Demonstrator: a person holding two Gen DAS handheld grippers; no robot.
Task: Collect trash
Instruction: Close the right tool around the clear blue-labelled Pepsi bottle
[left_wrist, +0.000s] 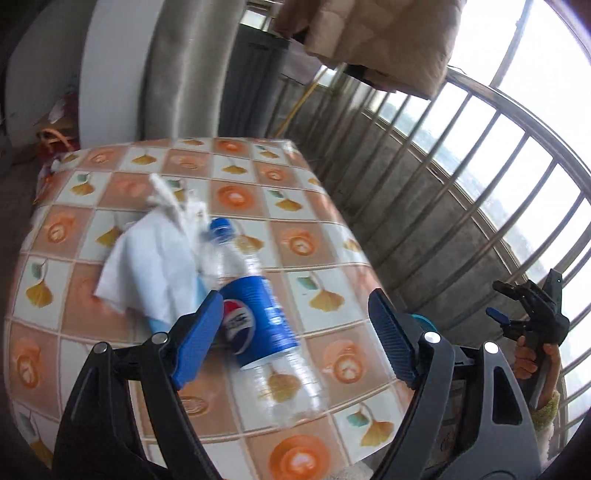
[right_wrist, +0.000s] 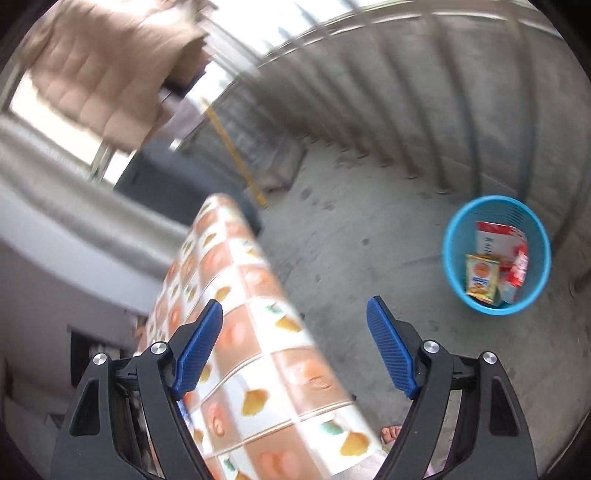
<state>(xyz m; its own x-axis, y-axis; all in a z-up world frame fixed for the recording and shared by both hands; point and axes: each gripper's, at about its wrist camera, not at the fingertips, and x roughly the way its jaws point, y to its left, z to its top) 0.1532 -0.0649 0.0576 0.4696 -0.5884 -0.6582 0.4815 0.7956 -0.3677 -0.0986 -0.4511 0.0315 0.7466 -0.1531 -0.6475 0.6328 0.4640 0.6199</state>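
A bench (left_wrist: 303, 206) covered by a tiled-pattern cloth is seen. On the floor beyond its right edge a blue bin (right_wrist: 496, 254) is stood, with what appear to be snack wrappers (right_wrist: 482, 278) held inside. A plastic bottle (left_wrist: 258, 306) is laid near the bench's middle, against white tissue (left_wrist: 147, 269). The left gripper (left_wrist: 295, 332) is held wide open around the bottle, nothing being grasped. The right gripper (right_wrist: 294, 347) is likewise spread wide and empty.
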